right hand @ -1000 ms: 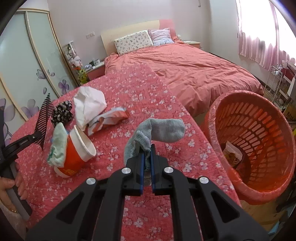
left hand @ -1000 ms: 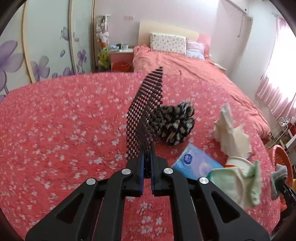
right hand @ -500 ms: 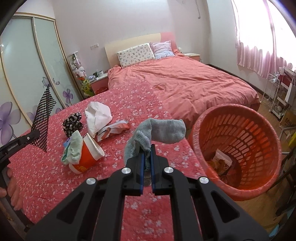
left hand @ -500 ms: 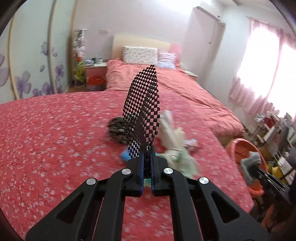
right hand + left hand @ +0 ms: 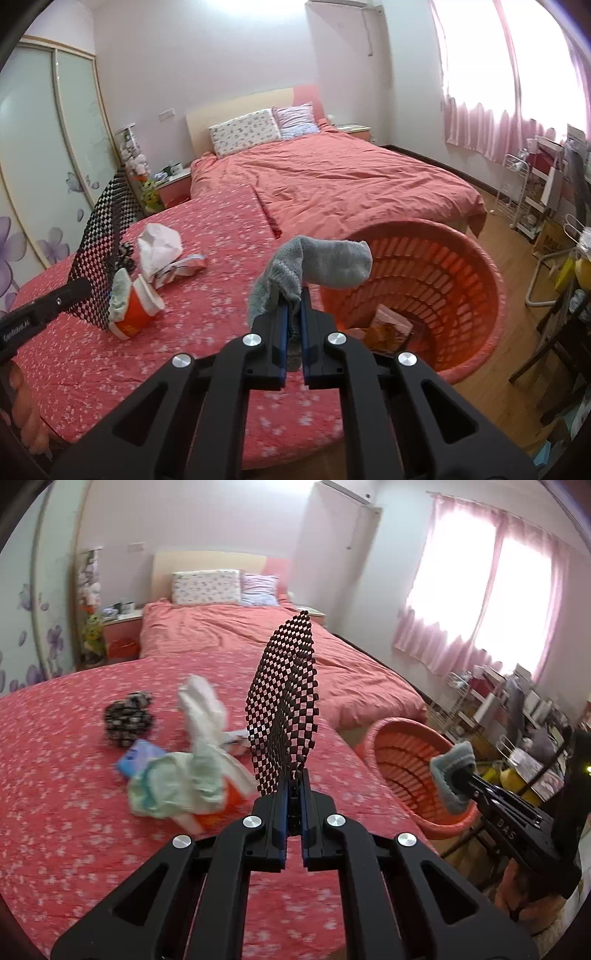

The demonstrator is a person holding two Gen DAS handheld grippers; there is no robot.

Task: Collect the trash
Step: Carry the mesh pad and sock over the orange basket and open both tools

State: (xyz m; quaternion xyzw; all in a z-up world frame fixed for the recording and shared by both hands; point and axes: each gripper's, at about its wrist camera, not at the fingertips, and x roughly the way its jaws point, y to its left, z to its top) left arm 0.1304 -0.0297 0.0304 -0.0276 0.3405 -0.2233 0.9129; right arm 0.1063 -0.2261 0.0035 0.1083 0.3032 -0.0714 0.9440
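Setting: home bedroom. Double bed point(image 5: 332, 177) with salmon duvet, two pillows point(image 5: 245, 131) against pale headboard point(image 5: 240, 107). Bedside cabinet point(image 5: 173, 186) with mugs, soft toys beside it. Sliding wardrobe doors point(image 5: 55, 147), frosted, purple flower print. Pink curtains point(image 5: 491, 125) over bright window. Wood floor point(image 5: 517, 325). Orange plastic basket point(image 5: 461, 295) at bed foot. Cluttered wire rack point(image 5: 524, 199) under window.

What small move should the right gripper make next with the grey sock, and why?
Probably carry it a little further right, over the orange basket, then open. The right gripper is shut on the grey sock, which sits at the basket's near rim, not clearly over the opening where a wrapper already lies.
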